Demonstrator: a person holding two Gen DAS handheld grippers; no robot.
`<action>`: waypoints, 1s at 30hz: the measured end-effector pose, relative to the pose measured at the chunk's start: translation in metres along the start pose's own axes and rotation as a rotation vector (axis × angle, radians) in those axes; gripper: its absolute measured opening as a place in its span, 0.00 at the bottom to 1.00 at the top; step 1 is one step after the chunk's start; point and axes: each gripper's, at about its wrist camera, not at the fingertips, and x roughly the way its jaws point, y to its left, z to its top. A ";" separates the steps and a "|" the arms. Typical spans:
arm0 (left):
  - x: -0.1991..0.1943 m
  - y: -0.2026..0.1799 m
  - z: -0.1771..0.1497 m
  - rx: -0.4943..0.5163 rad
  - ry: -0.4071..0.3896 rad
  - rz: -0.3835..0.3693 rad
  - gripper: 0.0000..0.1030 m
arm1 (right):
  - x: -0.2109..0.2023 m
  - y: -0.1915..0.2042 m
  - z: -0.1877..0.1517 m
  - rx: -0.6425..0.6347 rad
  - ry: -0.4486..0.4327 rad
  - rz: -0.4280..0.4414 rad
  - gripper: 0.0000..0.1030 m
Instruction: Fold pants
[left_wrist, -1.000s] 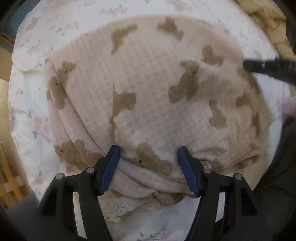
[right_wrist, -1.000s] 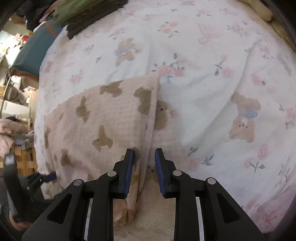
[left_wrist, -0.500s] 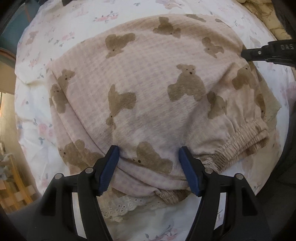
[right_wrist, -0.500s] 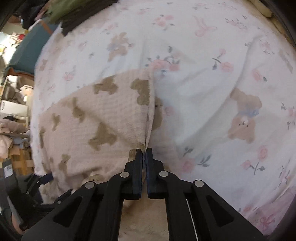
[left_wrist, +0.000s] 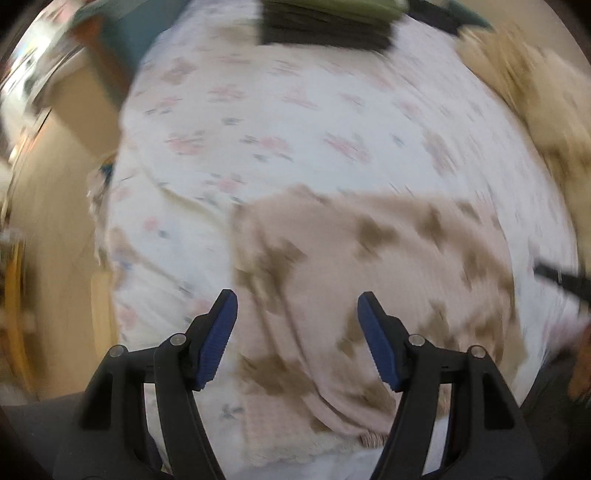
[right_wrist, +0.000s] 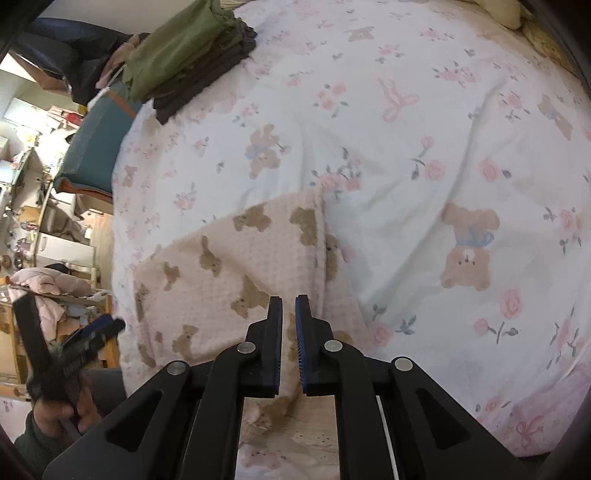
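The pink pants with brown bears (left_wrist: 369, 266) lie folded on the floral bed sheet (left_wrist: 295, 129). My left gripper (left_wrist: 297, 314) is open and empty, raised above the near left part of the pants; this view is motion blurred. In the right wrist view the pants (right_wrist: 229, 273) lie left of centre. My right gripper (right_wrist: 289, 310) has its jaws a small gap apart over the pants' right edge, holding nothing. The left gripper (right_wrist: 92, 332) shows at the far left there.
A stack of folded green and dark clothes (right_wrist: 192, 51) sits at the bed's far left corner. A teal cushion (right_wrist: 92, 147) lies off the bed's left side. A beige blanket (left_wrist: 535, 110) lies at the right. Cluttered shelves (right_wrist: 37, 221) stand beyond the bed.
My right gripper has opened slightly and let go of the pants' edge. My left gripper has lifted and swung away from the pants, still open.
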 end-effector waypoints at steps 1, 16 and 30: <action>-0.001 0.012 0.008 -0.030 0.000 0.009 0.62 | -0.001 0.000 0.003 0.002 0.005 0.005 0.14; 0.062 0.049 0.054 -0.119 0.115 -0.041 0.67 | 0.034 -0.021 0.083 -0.062 0.092 0.041 0.60; 0.106 0.021 0.064 -0.017 0.156 -0.115 0.46 | 0.099 -0.012 0.091 -0.152 0.220 -0.026 0.58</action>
